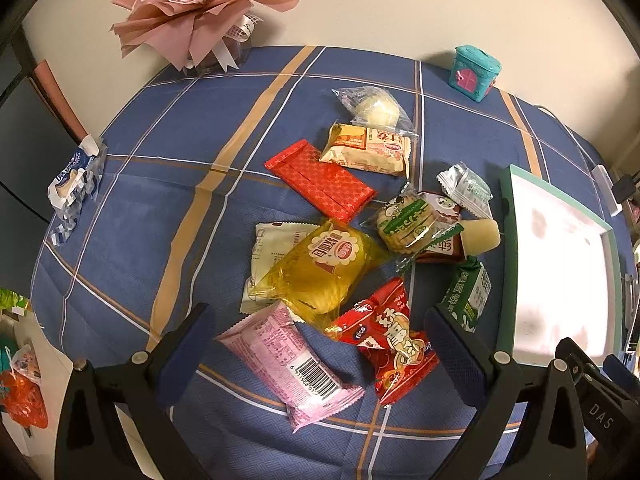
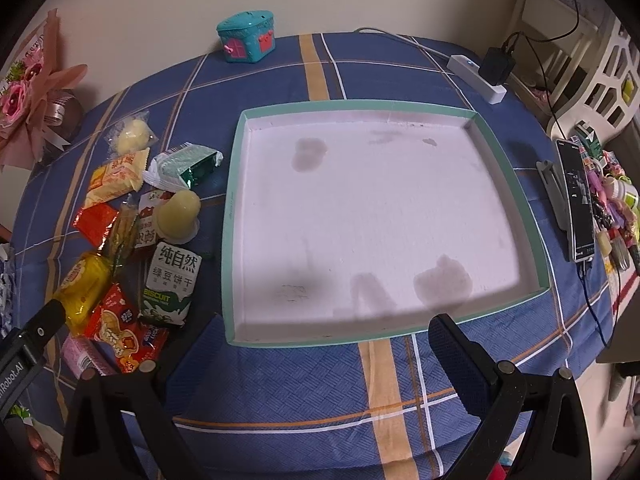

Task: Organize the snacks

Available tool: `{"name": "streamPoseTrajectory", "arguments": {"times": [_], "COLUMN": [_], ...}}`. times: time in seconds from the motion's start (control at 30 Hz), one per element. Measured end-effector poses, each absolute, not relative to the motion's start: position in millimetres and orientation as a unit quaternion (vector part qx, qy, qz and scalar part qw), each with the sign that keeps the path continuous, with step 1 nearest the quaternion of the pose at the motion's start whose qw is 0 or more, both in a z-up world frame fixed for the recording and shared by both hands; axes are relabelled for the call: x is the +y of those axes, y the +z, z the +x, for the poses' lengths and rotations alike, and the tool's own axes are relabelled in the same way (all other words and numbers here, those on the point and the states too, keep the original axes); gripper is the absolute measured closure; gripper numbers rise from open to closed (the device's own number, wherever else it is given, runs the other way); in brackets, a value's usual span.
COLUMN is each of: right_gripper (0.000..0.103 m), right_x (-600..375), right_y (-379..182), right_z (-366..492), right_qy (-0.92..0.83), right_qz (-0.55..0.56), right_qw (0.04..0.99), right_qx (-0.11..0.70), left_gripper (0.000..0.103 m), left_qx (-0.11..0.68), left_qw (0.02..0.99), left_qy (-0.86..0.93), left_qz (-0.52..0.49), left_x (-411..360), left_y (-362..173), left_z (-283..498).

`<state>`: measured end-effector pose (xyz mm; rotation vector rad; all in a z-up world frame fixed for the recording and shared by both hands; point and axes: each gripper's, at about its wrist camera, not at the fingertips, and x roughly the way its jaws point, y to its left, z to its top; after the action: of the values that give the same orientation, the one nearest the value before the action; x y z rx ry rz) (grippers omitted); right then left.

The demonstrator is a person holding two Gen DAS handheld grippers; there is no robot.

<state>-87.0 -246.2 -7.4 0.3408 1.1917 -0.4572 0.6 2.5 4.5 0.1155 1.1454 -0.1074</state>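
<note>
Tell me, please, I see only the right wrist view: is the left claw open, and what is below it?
Observer: The left claw is open. The pink packet with a barcode shows between its fingers, not gripped.
Operator: Is anything hidden under the yellow packet?
Observer: Yes, a white packet lies partly under the yellow packet.
Operator: Is any snack away from the pile?
Observer: A blue and white wrapper lies alone near the table's left edge, on the far side of the pile from the tray.
</note>
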Motion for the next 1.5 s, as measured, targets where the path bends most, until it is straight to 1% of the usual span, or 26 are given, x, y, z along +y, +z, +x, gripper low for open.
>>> {"name": "streamPoseTrajectory", "arguments": {"times": [1.5], "right_gripper": [0.000], "right_x": [-246.2], "right_y": [-12.2], "right_z": [-87.1], "right_qy": [-0.214], "right_qz": [0.157], "right_qw": [0.784], "right_qx": [0.562], "left_gripper": [0.000], "left_qx": [0.549], "left_qw": [0.833], "left_qy": [-0.053], "left_qz": [0.045], "left_x": [1.1], "left_y": [-0.4], "left_z": [3.5]}}
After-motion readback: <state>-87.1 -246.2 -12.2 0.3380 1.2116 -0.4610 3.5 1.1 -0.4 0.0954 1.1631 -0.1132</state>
